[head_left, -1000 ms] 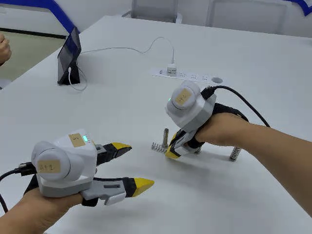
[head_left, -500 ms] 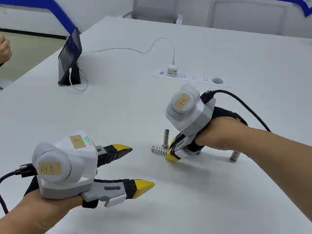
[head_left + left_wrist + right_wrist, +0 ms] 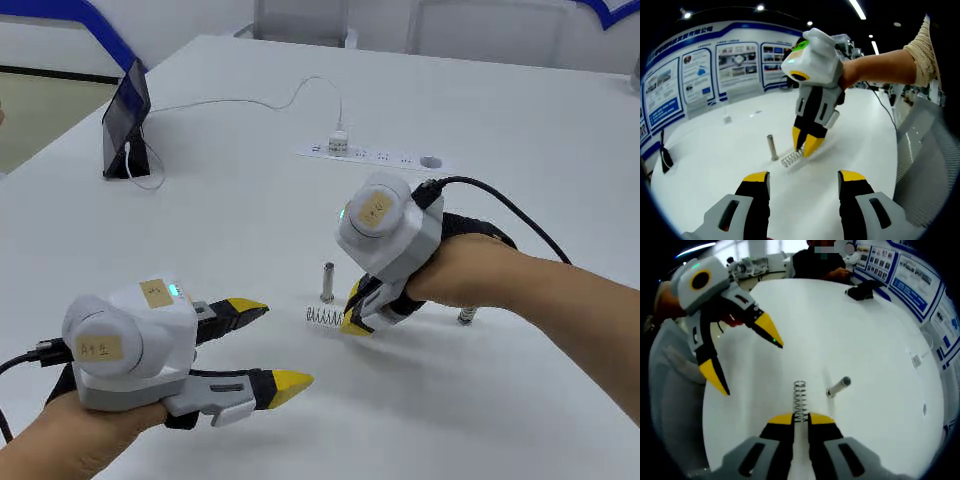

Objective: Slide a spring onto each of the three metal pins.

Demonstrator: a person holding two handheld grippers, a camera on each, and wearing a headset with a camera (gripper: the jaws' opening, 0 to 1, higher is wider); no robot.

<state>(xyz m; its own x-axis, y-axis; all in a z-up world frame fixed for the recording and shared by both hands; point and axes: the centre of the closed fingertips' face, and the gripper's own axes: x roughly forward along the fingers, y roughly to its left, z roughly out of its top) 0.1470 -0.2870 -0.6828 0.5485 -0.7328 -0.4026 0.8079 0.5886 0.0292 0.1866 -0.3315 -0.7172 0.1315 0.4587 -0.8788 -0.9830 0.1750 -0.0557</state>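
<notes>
A bare metal pin (image 3: 327,282) stands upright mid-table. Just in front of it lies a spring (image 3: 323,317), flat on the table, with my right gripper (image 3: 353,324) shut on its near end. In the right gripper view the spring (image 3: 799,399) runs straight out from the closed tips (image 3: 801,419), and the pin (image 3: 838,386) is to its right. Another pin wearing a spring (image 3: 466,316) peeks out behind the right hand. My left gripper (image 3: 272,343) hovers open at the lower left, holding nothing. Its view shows the spring (image 3: 791,158) and pin (image 3: 772,147) ahead.
A tablet on a stand (image 3: 125,115) sits at the far left, with a cable running to a white power strip (image 3: 370,156) at the back. The white table (image 3: 230,220) has open surface between the grippers. A person (image 3: 820,262) sits at the far end.
The right gripper has drawn the spring a little away from the bare pin's base, toward me. The head camera has shifted slightly. The left gripper stays open in place.
</notes>
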